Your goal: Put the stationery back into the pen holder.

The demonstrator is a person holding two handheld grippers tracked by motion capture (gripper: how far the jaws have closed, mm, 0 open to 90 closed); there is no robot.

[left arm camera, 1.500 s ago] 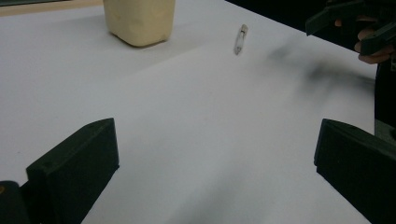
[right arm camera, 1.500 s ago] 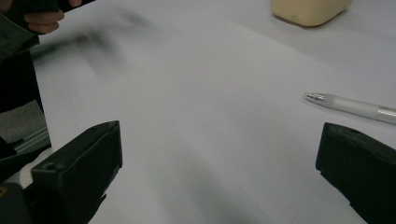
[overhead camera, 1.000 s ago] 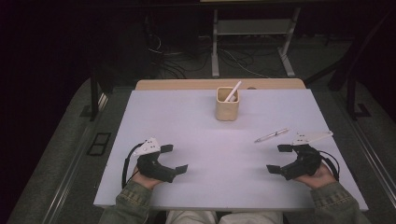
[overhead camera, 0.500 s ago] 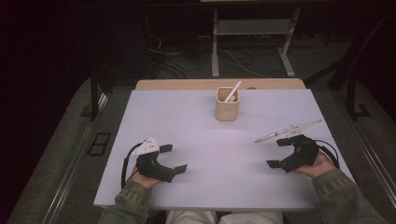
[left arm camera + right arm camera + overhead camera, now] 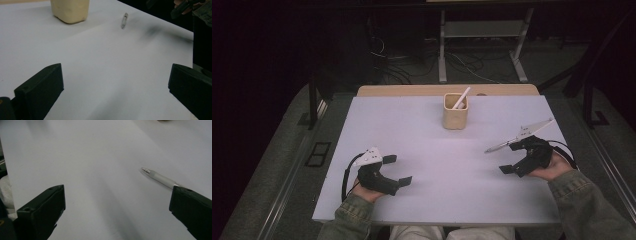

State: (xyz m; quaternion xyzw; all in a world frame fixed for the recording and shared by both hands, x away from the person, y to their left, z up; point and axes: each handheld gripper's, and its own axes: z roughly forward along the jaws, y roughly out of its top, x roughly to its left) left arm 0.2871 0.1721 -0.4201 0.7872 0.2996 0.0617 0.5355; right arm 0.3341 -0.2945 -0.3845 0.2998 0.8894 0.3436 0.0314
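At the right of the high view, the right gripper (image 5: 510, 157) is held low over the white table (image 5: 427, 145) with its jaws spread wide and nothing gripped. A pen (image 5: 498, 146) is seen lying flat on the table just beside that gripper's upper jaw; in the right gripper view the pen (image 5: 160, 178) is found at the right of the frame, its tip pointed up-left and its far end hidden behind the right jaw. At lower left of the high view, the left gripper (image 5: 398, 170) is likewise held wide open and empty. A beige cup (image 5: 455, 112) with a white pen (image 5: 460, 98) leaning in it is placed at upper centre.
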